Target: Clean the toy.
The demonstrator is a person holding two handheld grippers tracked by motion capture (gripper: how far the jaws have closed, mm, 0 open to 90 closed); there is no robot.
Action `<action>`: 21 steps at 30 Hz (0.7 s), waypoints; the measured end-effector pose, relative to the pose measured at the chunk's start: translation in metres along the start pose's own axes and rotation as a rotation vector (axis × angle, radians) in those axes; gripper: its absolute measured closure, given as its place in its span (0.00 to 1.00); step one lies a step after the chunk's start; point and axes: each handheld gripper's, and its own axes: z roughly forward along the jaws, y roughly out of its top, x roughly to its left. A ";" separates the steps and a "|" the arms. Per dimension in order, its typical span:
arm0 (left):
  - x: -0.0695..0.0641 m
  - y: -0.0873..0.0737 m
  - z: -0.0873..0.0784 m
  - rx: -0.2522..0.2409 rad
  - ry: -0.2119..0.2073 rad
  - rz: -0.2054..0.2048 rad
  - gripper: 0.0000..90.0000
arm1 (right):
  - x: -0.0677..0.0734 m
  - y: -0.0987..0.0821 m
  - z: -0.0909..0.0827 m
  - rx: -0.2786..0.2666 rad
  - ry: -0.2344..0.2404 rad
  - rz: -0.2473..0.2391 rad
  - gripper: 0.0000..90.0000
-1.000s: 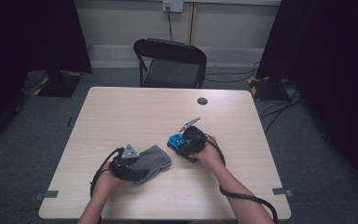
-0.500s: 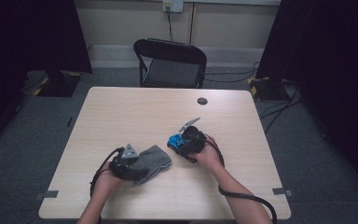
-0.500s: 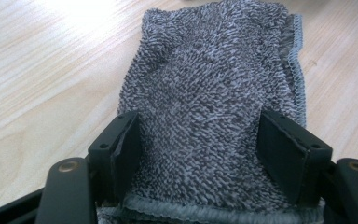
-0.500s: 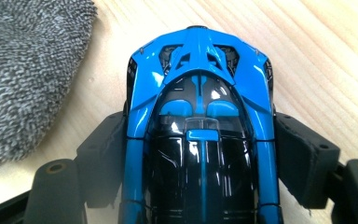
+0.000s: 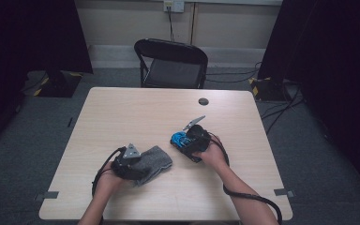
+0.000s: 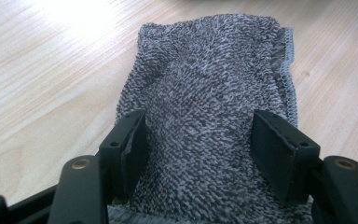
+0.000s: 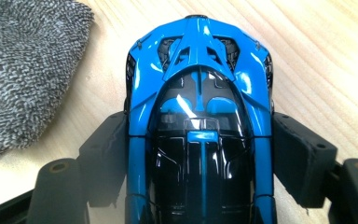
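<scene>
A folded grey terry cloth [image 6: 209,70] lies on the table in front of my left hand. My left gripper [image 6: 198,135] sits low over its near end, and its jaws have just been closing with the cloth between them. The pads [image 6: 135,140] stand apart on the pile. In the high view this gripper [image 5: 140,166] is at the cloth's [image 5: 158,161] left end. My right gripper [image 7: 198,149] is shut on a glossy blue and black toy car [image 7: 198,84], a pad against each flank. The high view shows the right gripper [image 5: 182,143] and the car [image 5: 179,138] right of the cloth.
The wooden table [image 5: 136,112] has bare room across its far half. A small black round thing [image 5: 203,101] lies near the far edge. A black folding chair [image 5: 171,63] stands behind the table. The cloth's corner [image 7: 23,60] lies just left of the car.
</scene>
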 end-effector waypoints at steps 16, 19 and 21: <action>0.000 0.000 0.002 0.005 0.001 0.003 0.39 | -0.003 -0.003 0.008 0.025 0.005 0.009 0.28; 0.000 -0.001 0.001 0.003 0.001 0.001 0.39 | -0.003 -0.007 0.006 0.005 -0.005 -0.012 0.22; -0.001 0.000 0.001 0.006 0.001 0.008 0.38 | -0.003 -0.009 0.002 -0.001 -0.012 -0.014 0.20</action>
